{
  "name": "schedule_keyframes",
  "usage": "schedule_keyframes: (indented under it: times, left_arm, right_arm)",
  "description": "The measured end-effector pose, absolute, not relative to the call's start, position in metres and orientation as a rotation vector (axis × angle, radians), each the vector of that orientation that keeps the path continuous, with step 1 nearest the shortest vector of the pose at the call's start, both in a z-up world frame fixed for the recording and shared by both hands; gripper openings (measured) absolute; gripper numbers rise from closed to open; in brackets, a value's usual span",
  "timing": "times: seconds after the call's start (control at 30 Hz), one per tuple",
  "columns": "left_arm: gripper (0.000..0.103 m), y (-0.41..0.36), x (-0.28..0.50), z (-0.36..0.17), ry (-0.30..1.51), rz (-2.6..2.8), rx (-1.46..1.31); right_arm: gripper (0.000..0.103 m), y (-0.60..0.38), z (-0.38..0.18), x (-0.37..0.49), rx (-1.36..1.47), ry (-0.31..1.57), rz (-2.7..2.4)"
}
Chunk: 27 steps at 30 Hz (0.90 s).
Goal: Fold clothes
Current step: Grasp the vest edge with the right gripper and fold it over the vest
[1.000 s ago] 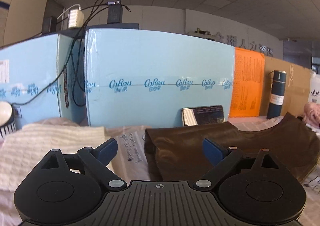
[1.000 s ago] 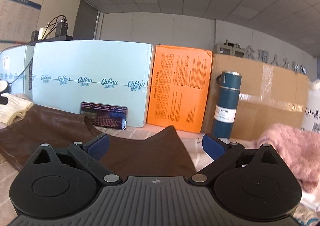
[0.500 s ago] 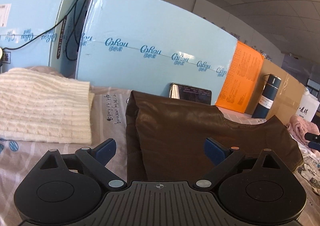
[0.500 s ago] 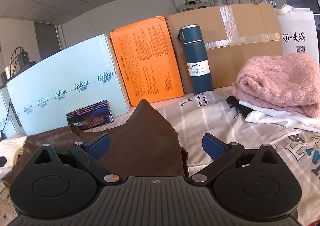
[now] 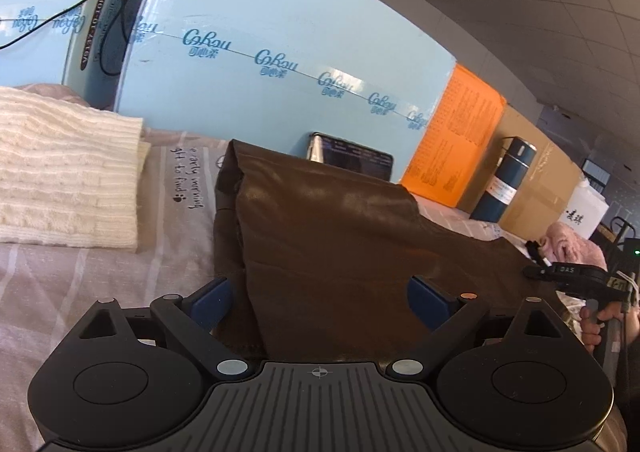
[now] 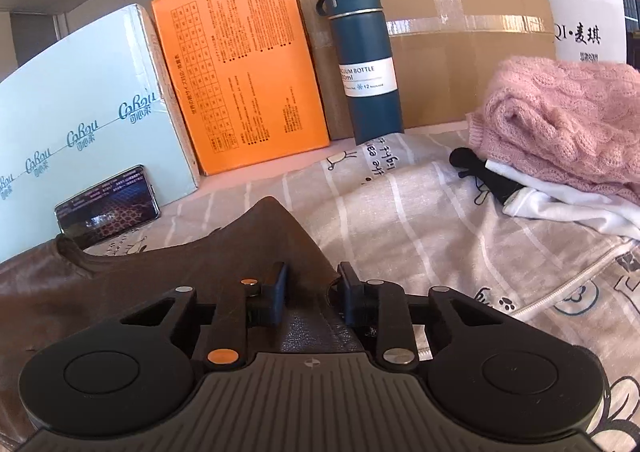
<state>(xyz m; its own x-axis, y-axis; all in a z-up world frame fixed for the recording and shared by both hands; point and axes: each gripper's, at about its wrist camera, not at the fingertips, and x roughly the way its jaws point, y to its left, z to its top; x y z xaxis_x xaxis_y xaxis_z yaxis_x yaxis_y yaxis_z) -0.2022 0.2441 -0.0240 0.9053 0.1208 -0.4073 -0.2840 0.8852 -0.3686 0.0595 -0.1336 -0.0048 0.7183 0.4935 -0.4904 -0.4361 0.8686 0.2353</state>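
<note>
Between the narrowed blue pads of the right gripper [image 6: 311, 294] lies the pointed corner of the brown garment [image 6: 224, 264]; the jaws are closing, with a gap still visible between each pad and the cloth, so contact cannot be confirmed. The left gripper [image 5: 319, 298] stands with jaws wide apart over the garment's near edge, the cloth between them but neither pad touching it.

Brown garment: smooth, faintly glossy, leather-like material, spread flat on a striped, printed bedsheet [image 6: 400, 211]. The left view shows its left end folded into a thick doubled edge; the right view shows only its tapered right corner.

Seen in the left view alone: a cream ribbed knit [image 5: 64, 171], folded, lying left of the garment and apart from it; black cables hanging over the pale blue boxes [image 5: 280, 63]; and, at the far right, a hand [image 5: 596, 322] gripping the handle of the right gripper.

Seen clearly only in the right view: a pink cable-knit sweater [image 6: 560, 119], bulky and soft, resting on white fabric [image 6: 568, 207] with a black piece beside it.

Common to both views: a phone [image 6: 106, 199] leaning on the blue box, an orange printed carton [image 6: 240, 83], a dark teal cylindrical bottle [image 6: 364, 59] upright before a taped cardboard box [image 6: 460, 31], and a white bag [image 6: 588, 19].
</note>
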Motion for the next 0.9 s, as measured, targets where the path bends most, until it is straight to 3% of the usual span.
schedule_keyframes:
  times: [0.13,0.17,0.2,0.27,0.47,0.67,0.9]
  left_arm:
    - [0.096,0.241,-0.201,-0.024,0.396,0.198,-0.424]
    - [0.096,0.242,-0.202,-0.024,0.387,0.209,-0.426]
    - [0.096,0.242,-0.204,-0.023,0.375,0.222,-0.429]
    - [0.096,0.244,-0.208,-0.021,0.362,0.267,-0.425]
    - [0.096,0.250,-0.204,-0.024,0.407,0.340,-0.447]
    - [0.096,0.253,-0.204,-0.026,0.425,0.370,-0.459]
    - [0.096,0.254,-0.200,-0.028,0.457,0.380,-0.460]
  right_arm:
    - [0.031,-0.139,-0.002,0.053,0.116,0.552,0.508]
    - [0.043,-0.145,0.003,0.049,0.141,0.541,0.509]
    - [0.061,-0.150,0.007,0.045,0.167,0.531,0.510]
    - [0.084,-0.164,0.018,0.032,0.225,0.522,0.511]
    - [0.094,-0.208,0.029,-0.002,0.403,0.672,0.540]
    - [0.094,-0.212,0.000,0.002,0.547,0.934,0.567]
    - [0.094,-0.188,-0.008,0.015,0.592,0.915,0.576]
